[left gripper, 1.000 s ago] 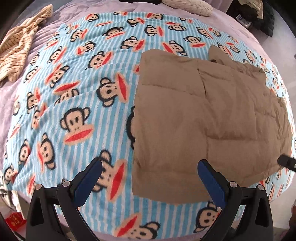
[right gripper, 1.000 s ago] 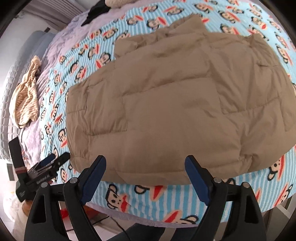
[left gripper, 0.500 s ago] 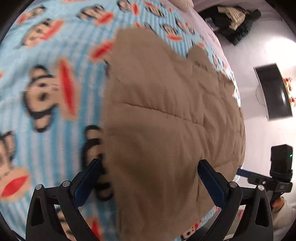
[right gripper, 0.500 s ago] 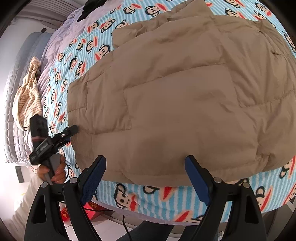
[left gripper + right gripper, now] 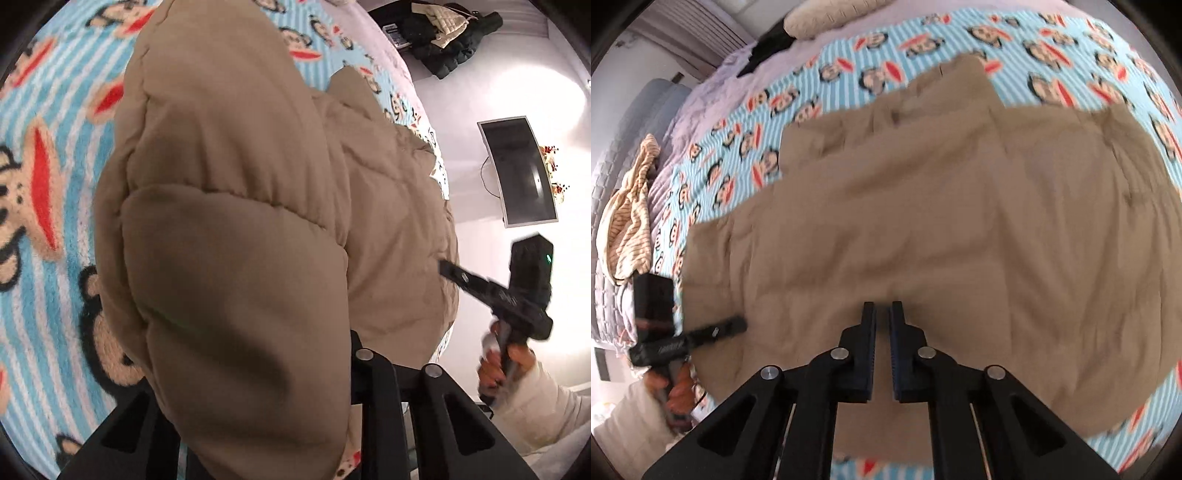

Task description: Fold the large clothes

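From my left wrist view, the tan quilted jacket (image 5: 236, 229) bulged up close over my left hand-held gripper (image 5: 295, 369), hiding its fingers — I could not tell from here whether they were apart or together. The jacket lay on the monkey-print blanket (image 5: 48, 110) covering the bed. Off to the right my right hand-held gripper (image 5: 448, 271) reached in to the jacket's near hem, and beyond it stood a dark monitor (image 5: 521, 170) and a pile of dark clothes (image 5: 447, 33) on the floor.

From my right wrist view, my right hand-held gripper (image 5: 882, 314) had its two fingers drawn nearly together, the tips pressed into the jacket (image 5: 960, 221) at its near edge — clamped on a pinch of the fabric, as far as I could see. The jacket was spread wide across the blanket (image 5: 849, 55). At the left my left hand-held gripper (image 5: 737, 325) met the jacket's side edge, its tip looking closed. A striped cream garment (image 5: 628, 221) lay crumpled at the bed's far-left side.
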